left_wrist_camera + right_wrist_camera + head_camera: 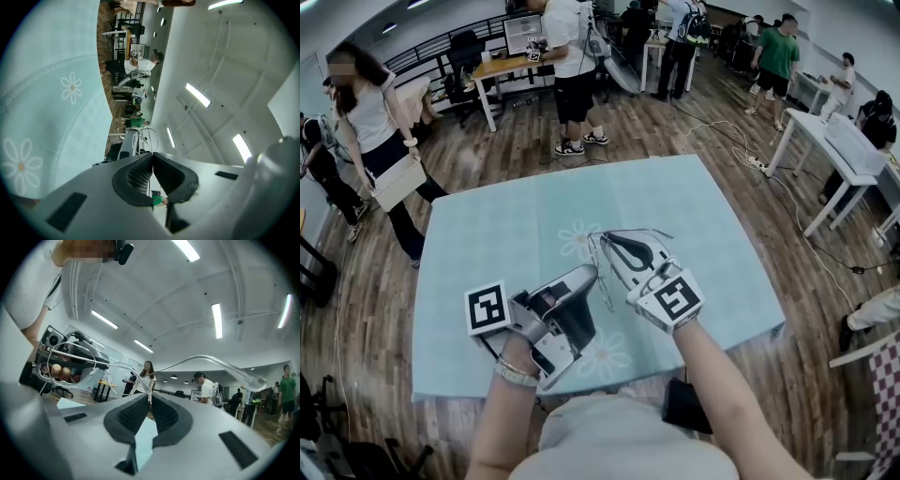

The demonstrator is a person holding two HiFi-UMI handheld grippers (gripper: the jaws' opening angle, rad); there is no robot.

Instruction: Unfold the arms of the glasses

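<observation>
The glasses (601, 255) are thin, clear-framed, and held in the air over the pale teal tablecloth (487, 225). My left gripper (591, 274) comes in from the lower left, its jaws shut on the frame. In the left gripper view the left gripper (152, 157) shows its pads pressed together, with a thin wire loop of the glasses (146, 138) just beyond. My right gripper (607, 240) is shut on the glasses near a hinge. In the right gripper view one arm (211, 360) sweeps out to the right past the right gripper (150, 397), and a lens (70, 359) lies left, in front of the left gripper (51, 341).
The table's front edge (581, 375) is close to my body, with a dark object (684, 405) below it. Several people stand on the wooden floor beyond the table. White tables (834, 150) stand at the right, and a cable (741, 155) trails across the floor.
</observation>
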